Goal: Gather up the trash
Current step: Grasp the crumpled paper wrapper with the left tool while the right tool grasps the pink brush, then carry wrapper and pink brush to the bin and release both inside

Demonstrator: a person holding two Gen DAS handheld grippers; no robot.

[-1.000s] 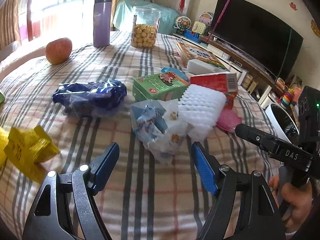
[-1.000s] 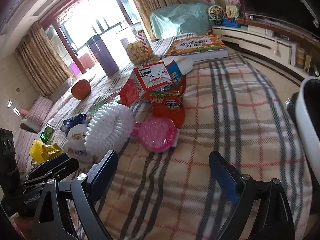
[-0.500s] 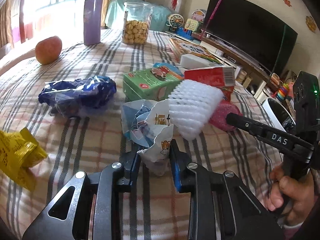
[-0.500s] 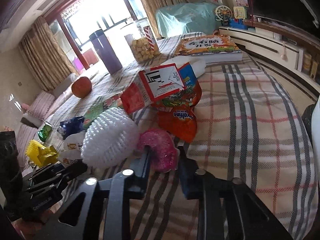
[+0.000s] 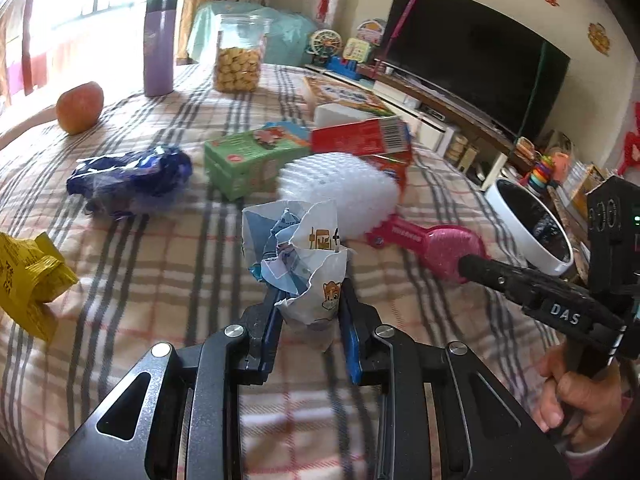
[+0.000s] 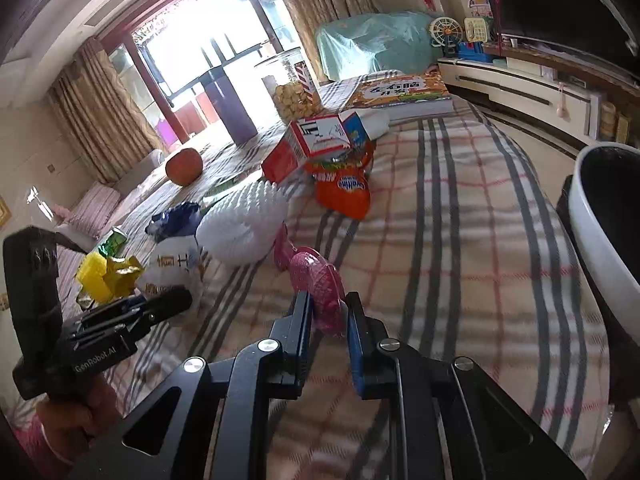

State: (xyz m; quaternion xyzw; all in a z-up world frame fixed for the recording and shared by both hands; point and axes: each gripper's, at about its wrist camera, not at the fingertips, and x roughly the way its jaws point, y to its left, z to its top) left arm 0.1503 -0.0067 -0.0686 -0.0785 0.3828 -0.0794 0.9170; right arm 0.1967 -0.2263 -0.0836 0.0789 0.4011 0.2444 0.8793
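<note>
- Both pairs of tongs, wide open a second ago, have since closed on trash: the left tongs now pinch the crumpled white paper wrapper, and the right tongs pinch the pink glittery packet.
- Left wrapper stands up between the blue pads, gripped only at its lower end; most of it juts forward beyond the tips.
- Pink packet is held by its near edge, the rest trailing ahead toward the white foam net.
- Risk, as a judgement: thin crumpled paper could tear or slide out when lifted; the pink packet's shallow grip could let it droop and drop.
- White bin sits to the right of the right tongs, beyond the tabletop edge.
</note>
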